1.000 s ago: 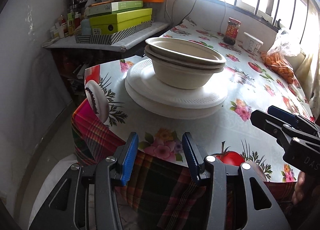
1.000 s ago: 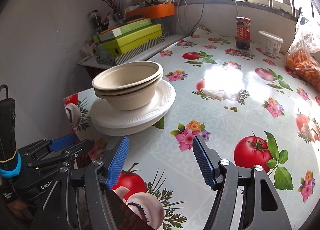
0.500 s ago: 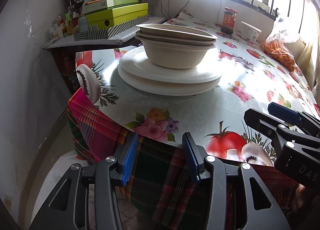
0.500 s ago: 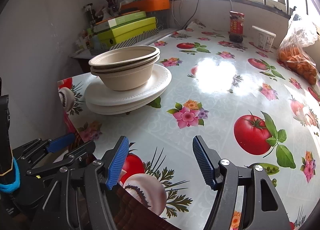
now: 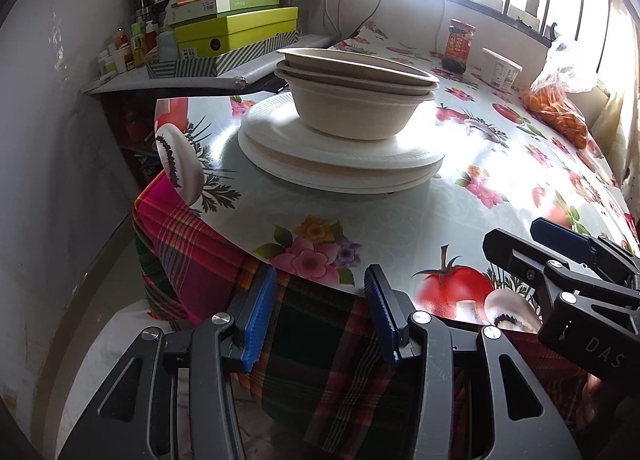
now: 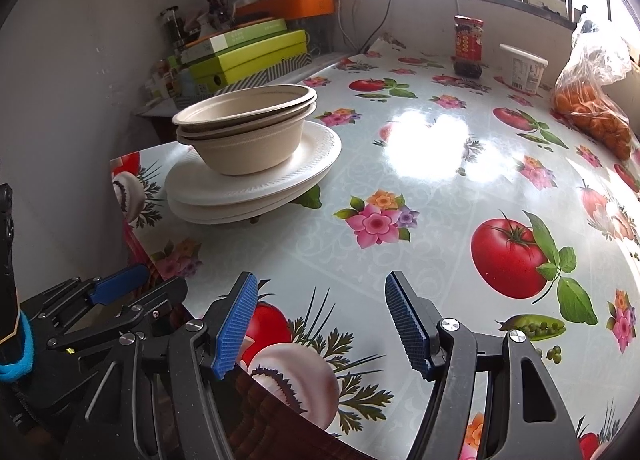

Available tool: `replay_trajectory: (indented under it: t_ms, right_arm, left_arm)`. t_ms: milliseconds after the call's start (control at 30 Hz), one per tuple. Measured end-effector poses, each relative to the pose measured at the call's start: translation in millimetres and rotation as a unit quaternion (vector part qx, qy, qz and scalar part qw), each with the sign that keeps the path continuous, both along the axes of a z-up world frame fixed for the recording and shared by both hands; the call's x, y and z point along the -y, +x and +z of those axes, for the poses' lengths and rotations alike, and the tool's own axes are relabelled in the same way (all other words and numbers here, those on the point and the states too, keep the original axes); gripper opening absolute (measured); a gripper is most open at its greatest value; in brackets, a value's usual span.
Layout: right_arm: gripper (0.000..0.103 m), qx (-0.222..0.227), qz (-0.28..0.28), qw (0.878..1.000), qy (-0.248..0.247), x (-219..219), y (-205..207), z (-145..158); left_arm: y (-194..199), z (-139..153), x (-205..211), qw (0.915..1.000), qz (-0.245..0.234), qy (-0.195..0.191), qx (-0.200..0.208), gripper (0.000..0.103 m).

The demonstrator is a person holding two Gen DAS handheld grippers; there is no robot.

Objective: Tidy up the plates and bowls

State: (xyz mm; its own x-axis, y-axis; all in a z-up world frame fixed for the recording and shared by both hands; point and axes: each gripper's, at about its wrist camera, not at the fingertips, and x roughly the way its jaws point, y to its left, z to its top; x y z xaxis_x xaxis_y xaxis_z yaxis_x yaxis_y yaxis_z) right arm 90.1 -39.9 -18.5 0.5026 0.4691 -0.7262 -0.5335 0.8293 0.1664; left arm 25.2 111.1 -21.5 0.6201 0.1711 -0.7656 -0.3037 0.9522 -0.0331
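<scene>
The bowls, nested tan pulp ones, are seen stacked on the plates, a pile of white disposable plates, toward the ten o'clock corner of the bench in the right wrist view. Both sets are judged to be very light, thin and somewhat flexible, with matte surfaces that should not slip but could buckle or dent if pinched hard. The flared rims of the bowls are judged the best place to take hold, a finger inside and one outside; the plates are better taken at the overhanging edge, where a small gap under the lowest plate is visible at six o'clock of the pile. The pile sits near the bench corner, so a sideways push could send it over the edge. Wide open room is offered on the glossy flowered oilcloth from twelve to three o'clock, until the jar, the tub and the bag of oranges are reached near the window. The left gripper is held off the near edge, over the plaid cloth, its fingers spread with nothing between them. The right gripper is held above the oilcloth, its fingers likewise spread and empty, well apart from the pile.
</scene>
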Motion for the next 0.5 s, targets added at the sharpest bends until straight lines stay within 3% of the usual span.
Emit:
replay_trajectory:
  t_ms: [500]
  right_arm:
    - [0.067,-0.006,-0.002,1.000,0.000,-1.7,1.1,-5.4]
  left_arm:
    - [-1.2,0.2,-1.0,1.0000,0.008,0.006,0.002,0.047]
